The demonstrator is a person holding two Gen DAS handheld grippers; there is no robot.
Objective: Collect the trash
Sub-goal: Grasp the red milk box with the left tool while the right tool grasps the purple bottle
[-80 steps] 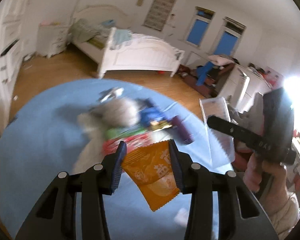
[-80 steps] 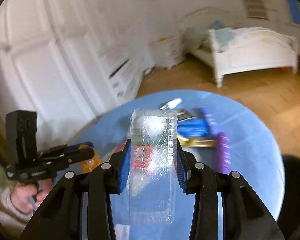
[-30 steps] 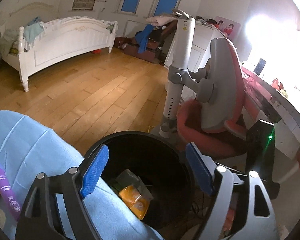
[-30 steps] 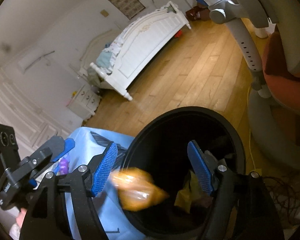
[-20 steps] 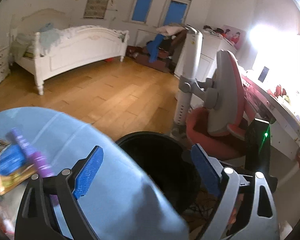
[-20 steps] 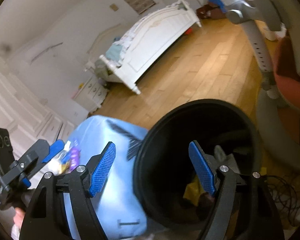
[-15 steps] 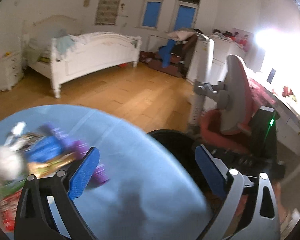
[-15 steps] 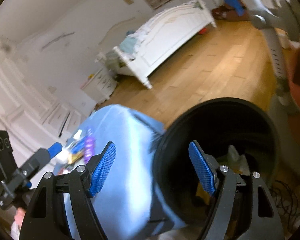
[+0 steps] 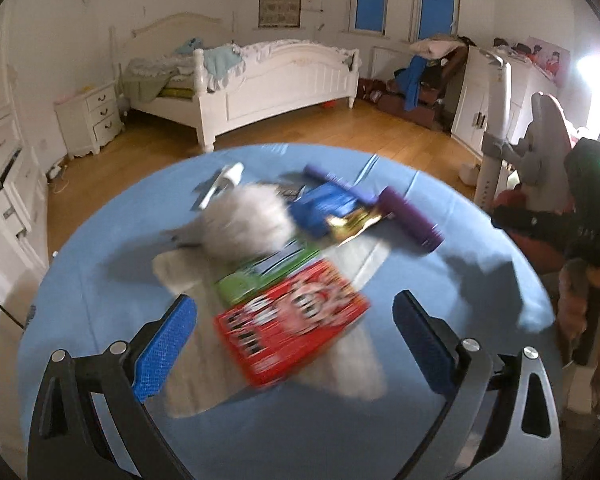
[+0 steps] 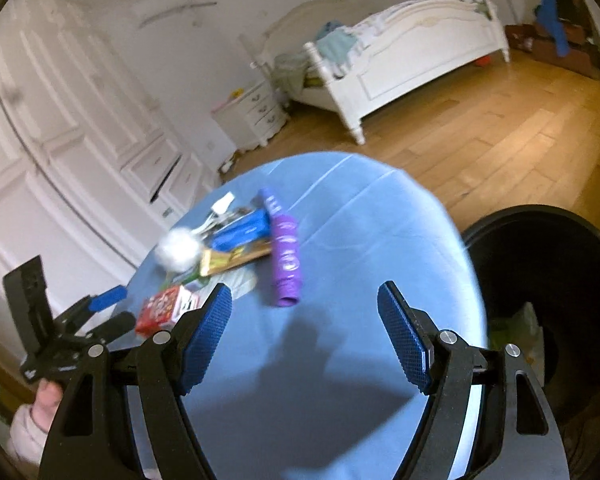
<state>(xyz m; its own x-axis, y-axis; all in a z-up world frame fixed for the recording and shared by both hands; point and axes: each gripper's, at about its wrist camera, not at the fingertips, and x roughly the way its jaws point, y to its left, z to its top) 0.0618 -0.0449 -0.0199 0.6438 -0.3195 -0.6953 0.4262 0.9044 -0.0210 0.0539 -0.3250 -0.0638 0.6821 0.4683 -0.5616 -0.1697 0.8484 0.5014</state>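
A pile of trash lies on a round table with a blue cloth (image 9: 100, 280). In the left wrist view I see a red box (image 9: 292, 320), a green wrapper (image 9: 240, 286), a crumpled white ball (image 9: 244, 228), a blue packet (image 9: 324, 208), a gold wrapper (image 9: 352, 222) and a purple tube (image 9: 412, 220). My left gripper (image 9: 294, 340) is open and empty, just in front of the red box. My right gripper (image 10: 304, 336) is open and empty over the cloth, with the purple tube (image 10: 284, 252) ahead of it. The black trash bin (image 10: 540, 280) stands at the table's right.
A white bed (image 9: 260, 76) and a nightstand (image 9: 88, 116) stand across the wooden floor. White cabinets (image 10: 60, 140) line the left wall. A red and grey chair (image 9: 540, 184) is right of the table. The left gripper (image 10: 80, 328) shows at the right wrist view's left edge.
Both grippers let their items fall into the black bin, then swung back to the table. They stay open and empty. The trash pile is now in front of them.
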